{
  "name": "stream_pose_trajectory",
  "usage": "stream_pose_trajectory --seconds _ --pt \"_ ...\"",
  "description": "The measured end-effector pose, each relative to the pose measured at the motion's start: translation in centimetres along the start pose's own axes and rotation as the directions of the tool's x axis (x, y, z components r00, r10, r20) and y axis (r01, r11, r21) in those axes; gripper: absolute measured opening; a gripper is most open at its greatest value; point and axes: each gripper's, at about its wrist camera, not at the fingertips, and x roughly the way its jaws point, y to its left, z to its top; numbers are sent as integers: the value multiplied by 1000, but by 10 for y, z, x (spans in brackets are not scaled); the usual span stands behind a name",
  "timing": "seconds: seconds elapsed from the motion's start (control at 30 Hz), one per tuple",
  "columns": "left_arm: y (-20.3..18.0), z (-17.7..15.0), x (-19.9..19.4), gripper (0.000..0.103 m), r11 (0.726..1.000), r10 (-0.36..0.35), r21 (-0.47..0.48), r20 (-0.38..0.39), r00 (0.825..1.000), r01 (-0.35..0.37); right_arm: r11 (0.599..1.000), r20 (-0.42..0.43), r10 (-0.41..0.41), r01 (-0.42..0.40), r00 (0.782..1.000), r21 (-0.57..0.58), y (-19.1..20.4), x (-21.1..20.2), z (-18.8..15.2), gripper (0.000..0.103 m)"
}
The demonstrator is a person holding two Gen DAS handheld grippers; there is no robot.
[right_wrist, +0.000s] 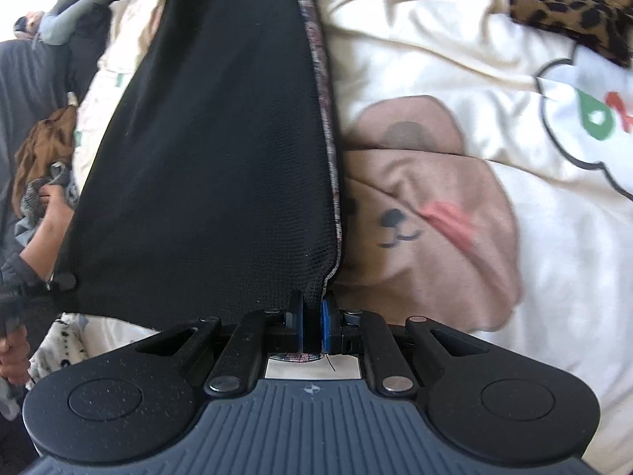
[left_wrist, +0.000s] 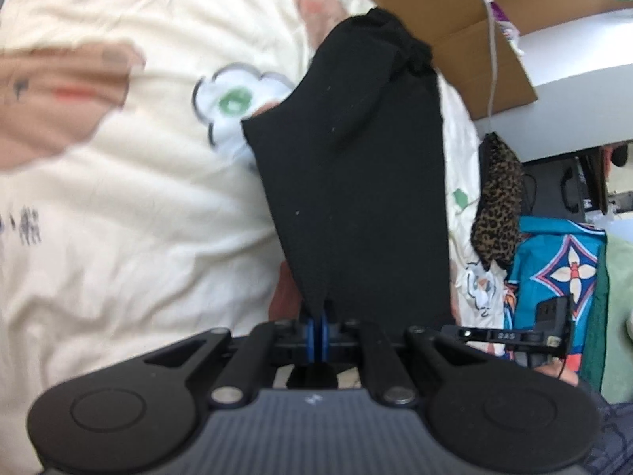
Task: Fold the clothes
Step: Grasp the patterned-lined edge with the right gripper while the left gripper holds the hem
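Both hand-held grippers [left_wrist: 318, 326] [right_wrist: 312, 326] pinch black cloth [left_wrist: 356, 182], hiding cartoon bedsheet [left_wrist: 138, 217], seemingly beside leopard-print fabric [left_wrist: 496, 202].

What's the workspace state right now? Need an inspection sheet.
Surface: cream bedsheet with cartoon prints, wrinkled.
Job's things: black garment, held up off the sheet by both grippers.
Clutter: leopard-print cloth at the bed's edge; cardboard box beyond.
Grippers: left gripper shut on the garment's edge; right gripper shut on a patterned hem.
Cables: white cable hanging over the box.
Surroundings: colourful patterned fabric beside the bed.
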Motion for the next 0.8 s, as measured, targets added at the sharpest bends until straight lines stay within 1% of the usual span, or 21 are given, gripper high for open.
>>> stream_pose_trajectory --seconds 0.1,0.23,0.43,0.47,0.53,0.57,0.6,0.67,0.8 --pt "10 -15 19 4 999 10 -35 -26 1000 -11 1000 -2 -31 31 1000 0 -5 -1 -3 6" --pt "22 -29 44 4 999 15 -51 -52 999 -17 998 -1 -66 66 998 -10 -8 1 -6 6" --pt "46 -30 69 4 995 17 -95 -42 999 -21 999 26 -40 40 999 -9 -16 5 -7 8" --pt "47 -30 72 4 995 17 -101 -40 999 -21 999 31 -35 35 999 -8 -18 5 -7 12" --pt "50 -29 74 4 994 9 -111 -40 999 -13 1000 48 -13 13 999 6 -22 6 -5 13" --pt "52 -28 75 5 993 1 -118 -42 999 -6 1000 59 2 -3 998 18 -25 5 -4 26" --pt "53 -28 75 5 992 -9 -127 -44 999 3 999 69 17 -19 997 31 -28 5 -3 43" --pt "56 -26 75 5 991 -21 -133 -44 999 15 997 87 46 -51 995 56 -35 6 -1 47" --pt "57 -24 74 5 991 -29 -130 -40 999 23 993 70 86 -91 994 70 -46 13 4 46"
